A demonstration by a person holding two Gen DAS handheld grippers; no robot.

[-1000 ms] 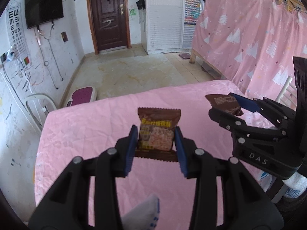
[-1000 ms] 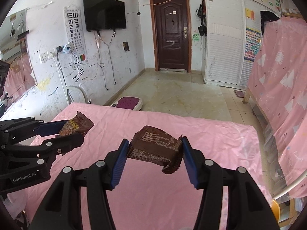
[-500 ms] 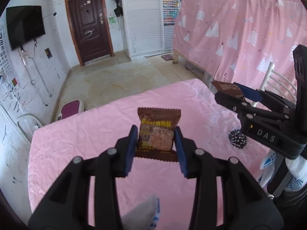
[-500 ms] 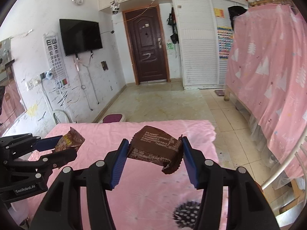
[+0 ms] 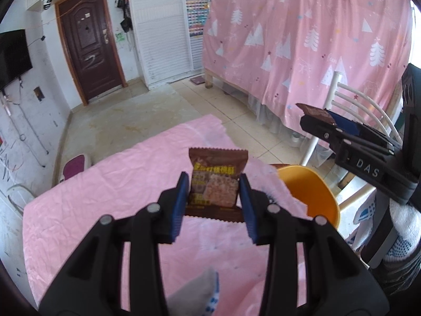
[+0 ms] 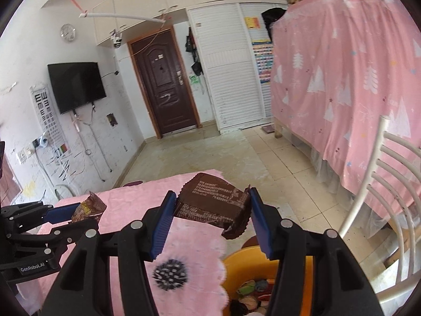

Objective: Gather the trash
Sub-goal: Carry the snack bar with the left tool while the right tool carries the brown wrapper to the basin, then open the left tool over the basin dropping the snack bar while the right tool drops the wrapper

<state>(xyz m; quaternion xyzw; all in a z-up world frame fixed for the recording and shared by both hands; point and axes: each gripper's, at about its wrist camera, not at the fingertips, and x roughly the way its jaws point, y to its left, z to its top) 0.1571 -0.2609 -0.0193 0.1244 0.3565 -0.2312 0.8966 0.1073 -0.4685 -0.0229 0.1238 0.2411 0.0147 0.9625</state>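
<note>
My left gripper point(image 5: 213, 192) is shut on a brown snack wrapper point(image 5: 215, 181) with a yellow label, held above the pink table point(image 5: 105, 197). My right gripper point(image 6: 210, 210) is shut on a dark brown wrapper point(image 6: 213, 205), held over the table's right edge. An orange bin point(image 6: 242, 266) stands on the floor below it and holds several scraps; it also shows in the left wrist view point(image 5: 307, 194). The right gripper point(image 5: 315, 121) shows at the right of the left wrist view. The left gripper point(image 6: 84, 213) shows at the left of the right wrist view.
A black spiky ball point(image 6: 170, 273) lies on the table near its right edge. A white chair point(image 6: 389, 192) stands right of the bin. A pink curtain point(image 6: 355, 92) hangs at the right. A dark door point(image 6: 165, 89) is across the tiled floor.
Both grippers have swung right with their wrappers, from over the table's middle toward its right edge. The orange bin and the white chair have come into view.
</note>
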